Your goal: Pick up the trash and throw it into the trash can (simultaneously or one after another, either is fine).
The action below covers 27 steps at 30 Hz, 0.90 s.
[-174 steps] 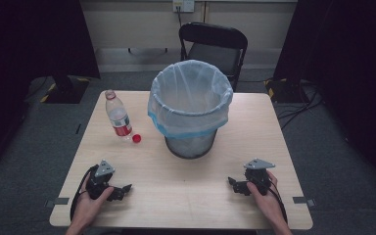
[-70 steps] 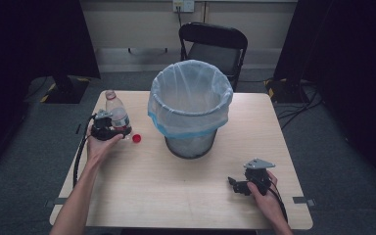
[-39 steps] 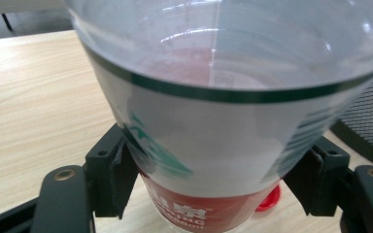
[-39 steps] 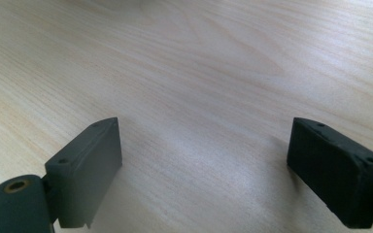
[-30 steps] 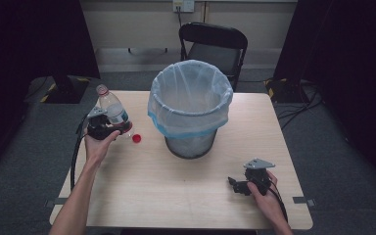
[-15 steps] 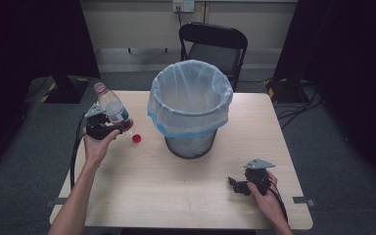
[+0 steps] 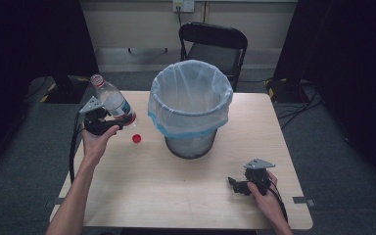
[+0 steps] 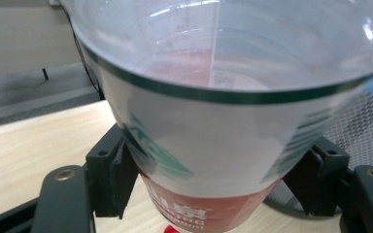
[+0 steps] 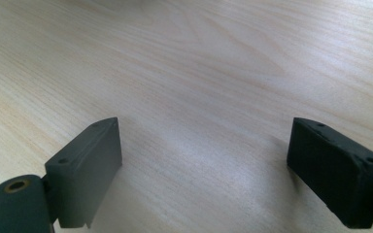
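Nearest the person, the right hand-held gripper is resting low on the bench, on the person's side of the waste bin and off to its right. In the right gripper view its two black jaws are standing spread wide apart, with nothing but bare pale wood grain lying between them.

Farther out, to the left of the waste bin, a small red cap is lying on the bench, near the bin's base but apart from it.

Just beyond the cap, and again left of the waste bin, the left hand-held gripper is pinching the plastic bottle around its lower body. The bottle is hanging in the air clear of the bench, tilting so that its open neck is leaning up and away from the waste bin. In the left gripper view the jaws are pressing against the white and green label from both sides, with a red band of the label showing below them and the clear upper body rising above. The bottle is sitting beside the bin, not over its mouth.

The waste bin itself is standing upright near the middle of the bench, a pale blue bag lining it and folding over its rim. Behind the waste bin, past the far edge of the bench, a black chair is standing.
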Each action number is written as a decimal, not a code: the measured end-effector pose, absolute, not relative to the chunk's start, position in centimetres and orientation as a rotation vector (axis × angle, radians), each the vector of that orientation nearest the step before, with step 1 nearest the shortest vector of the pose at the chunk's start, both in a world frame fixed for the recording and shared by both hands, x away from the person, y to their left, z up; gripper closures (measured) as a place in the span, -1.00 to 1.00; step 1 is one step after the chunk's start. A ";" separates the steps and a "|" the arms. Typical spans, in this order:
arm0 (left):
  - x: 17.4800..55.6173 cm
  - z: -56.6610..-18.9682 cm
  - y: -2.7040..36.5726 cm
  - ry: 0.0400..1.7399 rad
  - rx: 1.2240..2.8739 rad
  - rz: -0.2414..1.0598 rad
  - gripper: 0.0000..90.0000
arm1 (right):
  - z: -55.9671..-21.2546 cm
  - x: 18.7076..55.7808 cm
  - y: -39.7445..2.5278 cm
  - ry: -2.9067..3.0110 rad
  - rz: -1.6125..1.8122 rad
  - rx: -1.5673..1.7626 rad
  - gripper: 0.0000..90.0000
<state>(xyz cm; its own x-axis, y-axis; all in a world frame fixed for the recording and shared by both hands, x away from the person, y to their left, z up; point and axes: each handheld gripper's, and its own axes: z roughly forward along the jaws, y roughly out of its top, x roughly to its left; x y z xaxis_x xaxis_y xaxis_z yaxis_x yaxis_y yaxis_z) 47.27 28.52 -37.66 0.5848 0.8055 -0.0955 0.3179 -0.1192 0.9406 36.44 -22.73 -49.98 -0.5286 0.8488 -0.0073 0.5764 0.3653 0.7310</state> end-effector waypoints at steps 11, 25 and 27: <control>46.8 -35.0 28.5 0.885 1.654 0.552 -0.36 | -50.0 36.4 -22.7 2.248 0.971 1.244 -0.74; 46.6 -32.1 28.4 0.836 1.598 0.565 -0.36 | -50.0 36.4 -22.7 2.248 0.971 1.244 -0.74; 46.6 -31.6 28.3 0.823 1.589 0.566 -0.36 | -50.0 36.4 -22.7 2.248 0.971 1.244 -0.74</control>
<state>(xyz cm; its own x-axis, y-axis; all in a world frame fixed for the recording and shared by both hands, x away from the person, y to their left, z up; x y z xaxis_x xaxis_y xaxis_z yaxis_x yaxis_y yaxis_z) 46.59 28.29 -31.61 0.6313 0.7707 -0.0861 0.1961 -0.0512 0.9793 36.44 -22.73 -49.98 -0.5286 0.8489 -0.0074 0.5765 0.3653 0.7309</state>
